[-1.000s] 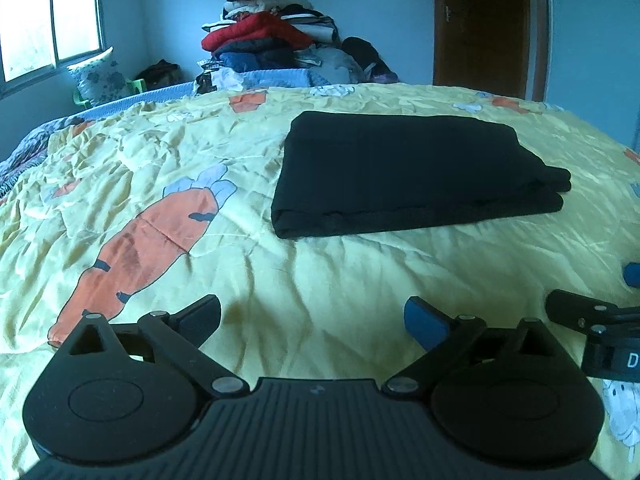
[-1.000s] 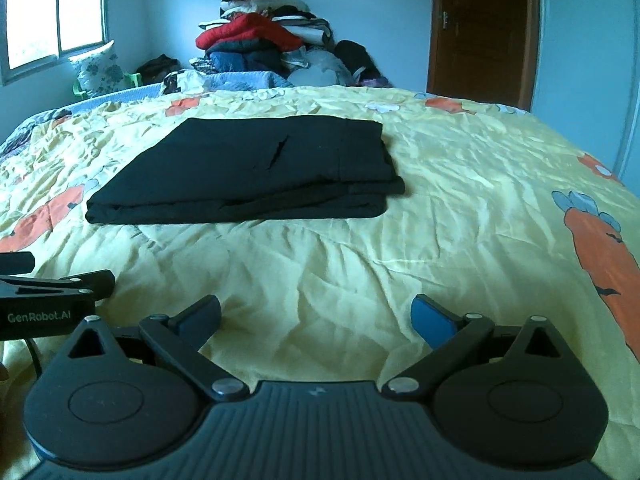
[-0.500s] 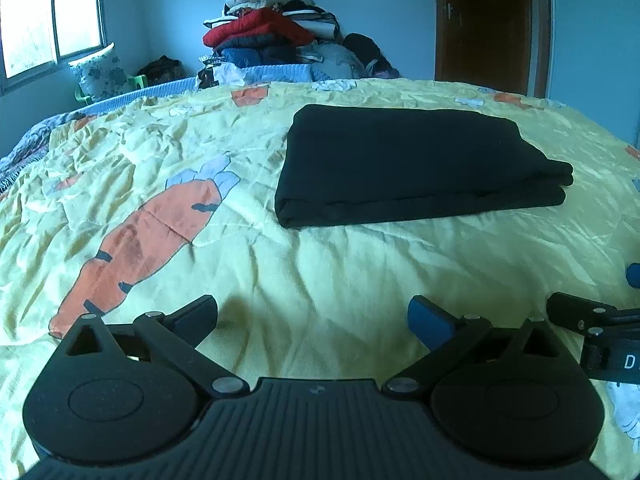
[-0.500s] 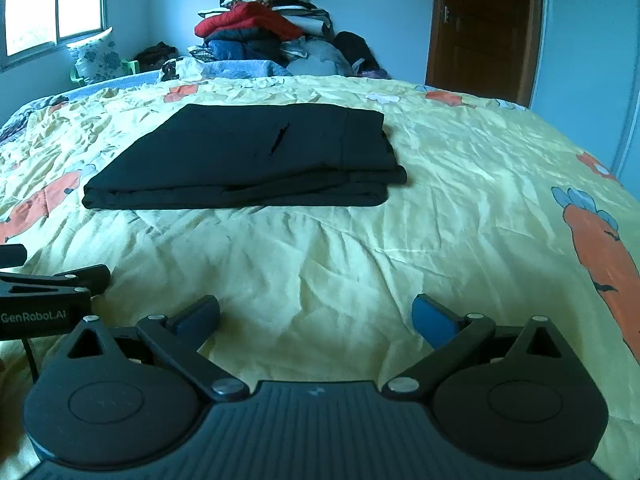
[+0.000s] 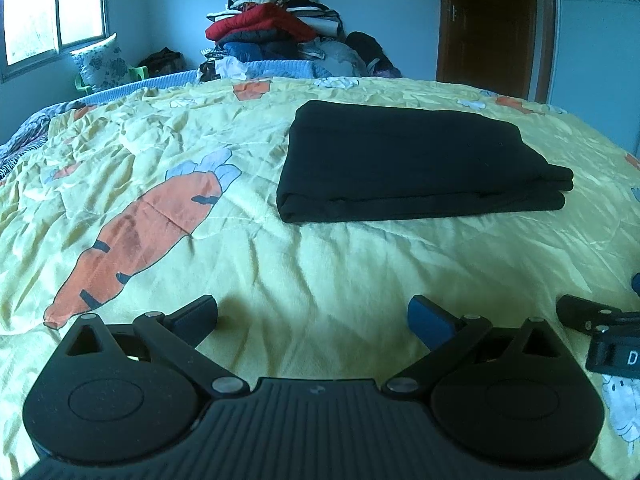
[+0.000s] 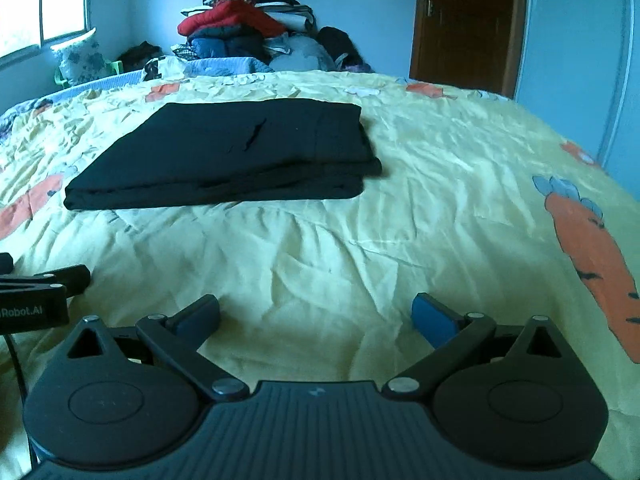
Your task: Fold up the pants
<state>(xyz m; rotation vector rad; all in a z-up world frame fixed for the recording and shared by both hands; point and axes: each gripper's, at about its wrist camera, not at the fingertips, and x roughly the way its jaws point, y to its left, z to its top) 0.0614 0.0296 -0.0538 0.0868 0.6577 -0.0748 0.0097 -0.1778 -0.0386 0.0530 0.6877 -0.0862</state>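
Black pants [image 5: 408,160] lie folded on the yellow bedspread [image 5: 280,264].

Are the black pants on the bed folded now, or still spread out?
Folded. The black pants lie as a compact rectangle on the yellow bedspread, with stacked layers showing along the near edge.
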